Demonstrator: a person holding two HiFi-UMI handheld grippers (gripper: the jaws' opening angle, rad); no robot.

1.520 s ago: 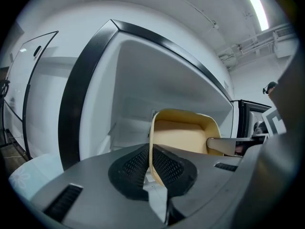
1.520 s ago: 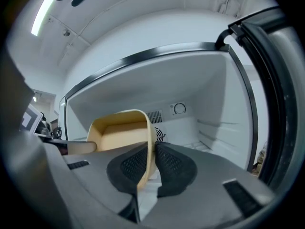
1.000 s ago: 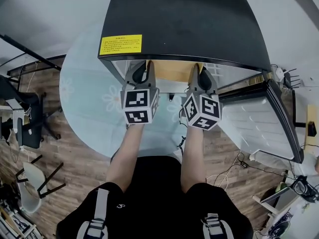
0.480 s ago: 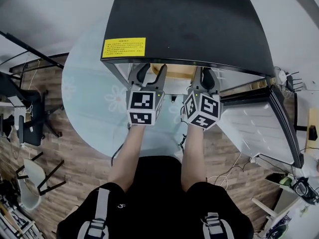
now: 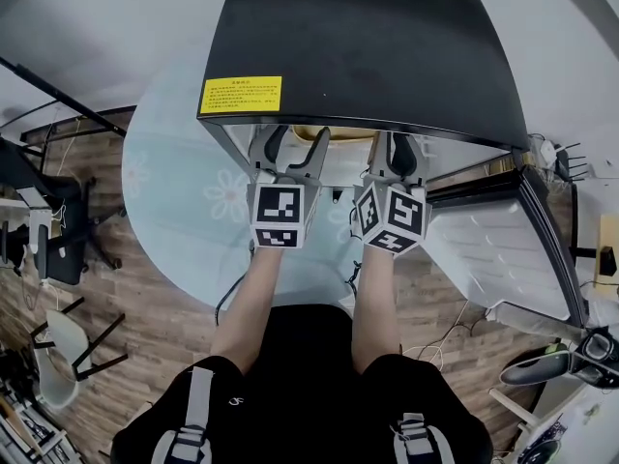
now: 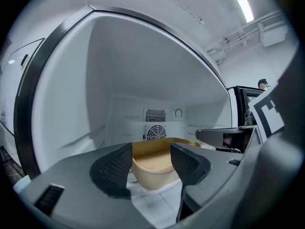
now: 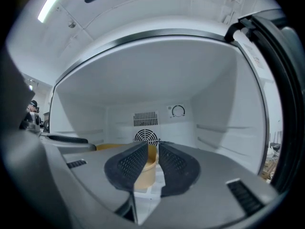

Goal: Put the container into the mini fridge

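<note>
The mini fridge (image 5: pixel 368 46) stands open, and the container (image 6: pixel 151 173) already rests on its floor, well inside. The left claw (image 6: pixel 151 152) is opening, its pads clear of the container's rim between them. The right claw (image 7: pixel 153 151) stands narrow and appears to pinch the rim, so its release and both withdrawals remain.

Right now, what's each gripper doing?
Left gripper: jaws opening, container between them, not pressed.
Right gripper: jaws closed on the container.
</note>
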